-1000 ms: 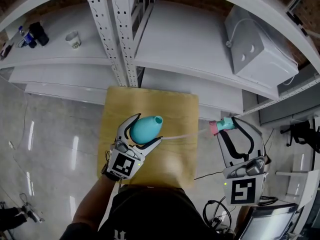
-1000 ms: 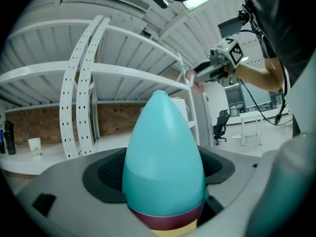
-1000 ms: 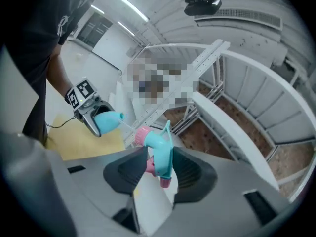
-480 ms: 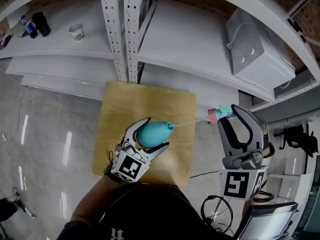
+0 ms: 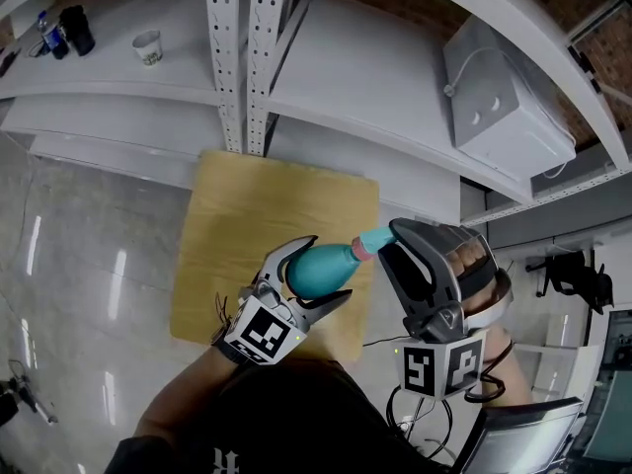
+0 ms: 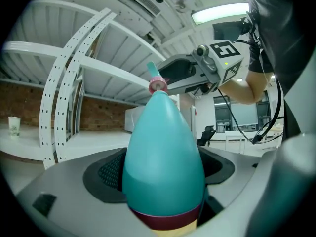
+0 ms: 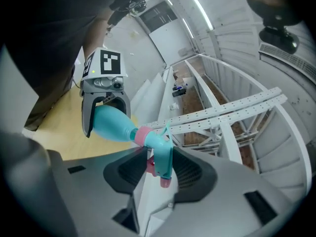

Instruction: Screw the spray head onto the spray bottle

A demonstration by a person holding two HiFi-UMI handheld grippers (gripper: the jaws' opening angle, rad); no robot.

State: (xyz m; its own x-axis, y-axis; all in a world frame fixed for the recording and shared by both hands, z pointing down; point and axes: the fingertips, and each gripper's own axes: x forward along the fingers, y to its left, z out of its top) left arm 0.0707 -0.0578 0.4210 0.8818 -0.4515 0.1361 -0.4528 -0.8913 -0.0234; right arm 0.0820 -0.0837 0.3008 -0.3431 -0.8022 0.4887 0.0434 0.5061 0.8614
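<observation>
The right gripper (image 7: 160,169) was seen closed on the teal plastic spray head with pink collar and pink nozzle tip (image 7: 159,149); the head's narrow body was pinched between the two dark pads, with the collar pointing away from the claw. The collar was met by the neck of the teal, egg-shaped plastic spray bottle (image 7: 111,124), so that head and bottle lay in one line. Whether the threads had caught could not be told.

The bottle's wide body was clamped by the left gripper (image 5: 326,270), its neck turned towards the right gripper. Both pieces were held in the air over the near edge of the light wooden tabletop (image 5: 257,196), with white metal shelving (image 5: 237,57) beyond it and glossy floor on either side.

Several failures were judged possible from here. If the head were turned while slightly tilted against the neck, the collar could be cross-threaded or could skip. The bottle's smooth, tapering wall could be spun or squeezed forwards out of the left jaws once torque was applied. The head, gripped only by its slim body, could be twisted inside the pads instead of turning the collar. Anything lost from either claw would likely be dropped past the table edge.
</observation>
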